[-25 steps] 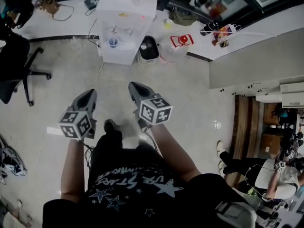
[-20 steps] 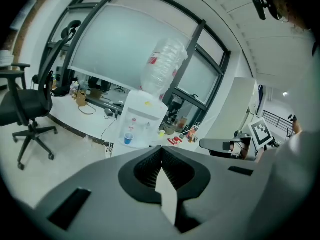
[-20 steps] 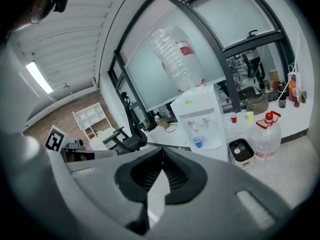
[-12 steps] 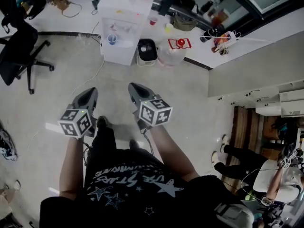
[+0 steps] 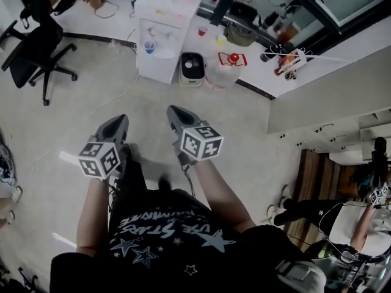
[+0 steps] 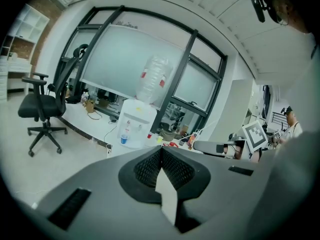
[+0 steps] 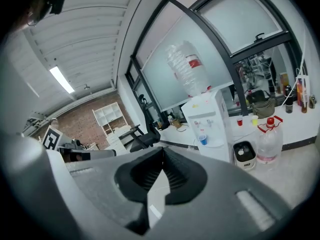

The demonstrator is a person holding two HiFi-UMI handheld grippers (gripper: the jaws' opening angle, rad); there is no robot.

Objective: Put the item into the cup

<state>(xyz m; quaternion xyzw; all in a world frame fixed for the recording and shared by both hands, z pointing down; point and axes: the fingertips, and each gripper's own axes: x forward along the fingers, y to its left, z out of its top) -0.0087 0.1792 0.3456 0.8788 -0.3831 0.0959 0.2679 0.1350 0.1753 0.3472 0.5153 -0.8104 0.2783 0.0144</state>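
Note:
Both grippers are held out in front of the person's body, above the floor. The left gripper is shut, with nothing between its jaws. The right gripper is likewise shut and empty. Well ahead of both stands a white water dispenser with a blue cup in its tap bay. A red cup and a yellow cup sit on the white ledge behind. I cannot tell which thing is the item.
A small black-and-white bin and a clear water jug with a red cap stand right of the dispenser. A black office chair is at far left. Another person is at lower right.
The person has stepped across the floor; the office chair has slid further into view at the left. Both grippers keep the same pose, shut.

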